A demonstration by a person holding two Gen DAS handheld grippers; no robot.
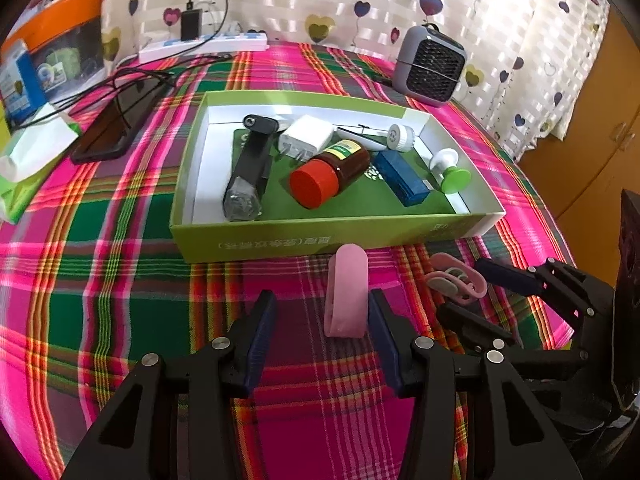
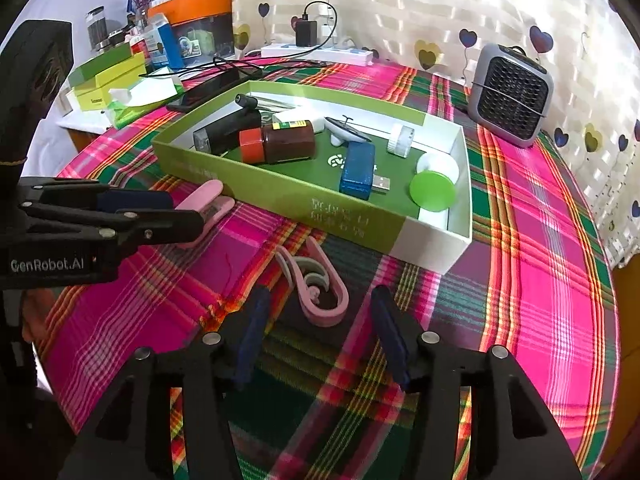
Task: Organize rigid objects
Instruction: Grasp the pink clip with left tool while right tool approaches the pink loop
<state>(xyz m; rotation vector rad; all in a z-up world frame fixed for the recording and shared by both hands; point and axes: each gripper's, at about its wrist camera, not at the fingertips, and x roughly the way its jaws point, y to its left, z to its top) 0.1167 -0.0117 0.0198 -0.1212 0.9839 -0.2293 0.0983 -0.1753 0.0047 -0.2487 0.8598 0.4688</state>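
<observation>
A pink clip [image 1: 346,292] lies on the plaid cloth between the fingers of my left gripper [image 1: 320,300]. It rests close to the right finger, with a wide gap to the left one, so the gripper is open. A pink curled clip [image 2: 320,292] lies between the fingers of my right gripper [image 2: 320,296], and neither pad touches it; this gripper is open too. Just beyond both stands a green box [image 1: 332,240] with a white lining. It holds a red-capped brown bottle [image 1: 328,172], a blue USB stick [image 1: 402,178], a white charger [image 1: 306,138], a black torch [image 1: 250,168] and small white and green pieces.
A grey mini fan [image 1: 430,66] stands at the back right. A white power strip [image 1: 200,46] with cables runs along the back. A dark phone [image 1: 114,124], a tissue pack [image 1: 36,152] and stacked boxes [image 2: 108,76] sit at the left. The table edge curves down on the right.
</observation>
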